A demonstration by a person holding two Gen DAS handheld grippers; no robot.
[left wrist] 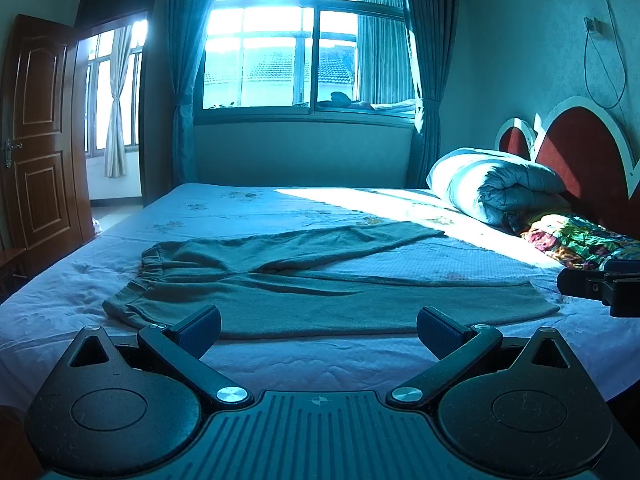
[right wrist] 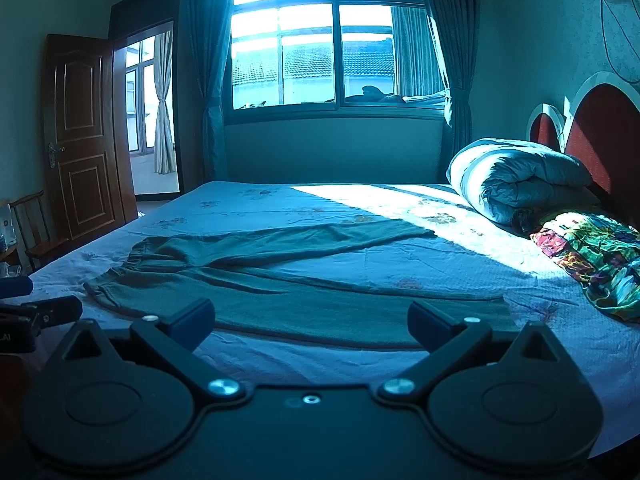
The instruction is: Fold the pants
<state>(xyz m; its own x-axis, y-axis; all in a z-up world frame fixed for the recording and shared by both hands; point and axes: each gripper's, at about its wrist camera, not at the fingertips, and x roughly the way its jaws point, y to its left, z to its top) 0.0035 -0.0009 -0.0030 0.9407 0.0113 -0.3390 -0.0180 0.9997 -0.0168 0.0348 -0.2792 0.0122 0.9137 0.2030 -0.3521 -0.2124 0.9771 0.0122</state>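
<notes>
Grey-green pants [left wrist: 304, 296] lie flat on the bed, waistband to the left, both legs spread out to the right in a V. They also show in the right wrist view [right wrist: 288, 300]. My left gripper [left wrist: 319, 330] is open and empty, hovering at the near edge of the near leg. My right gripper [right wrist: 311, 326] is open and empty, also just short of the near leg, further toward the cuff. The right gripper shows at the right edge of the left wrist view [left wrist: 608, 284]; the left gripper shows at the left edge of the right wrist view [right wrist: 36, 312].
The bed sheet [left wrist: 400, 360] is pale with a floral print. A rolled duvet [left wrist: 492, 184] and a colourful cloth [left wrist: 572, 236] lie by the red headboard [left wrist: 580, 160]. A window [left wrist: 304, 40] is behind the bed; an open wooden door [left wrist: 40, 132] at left.
</notes>
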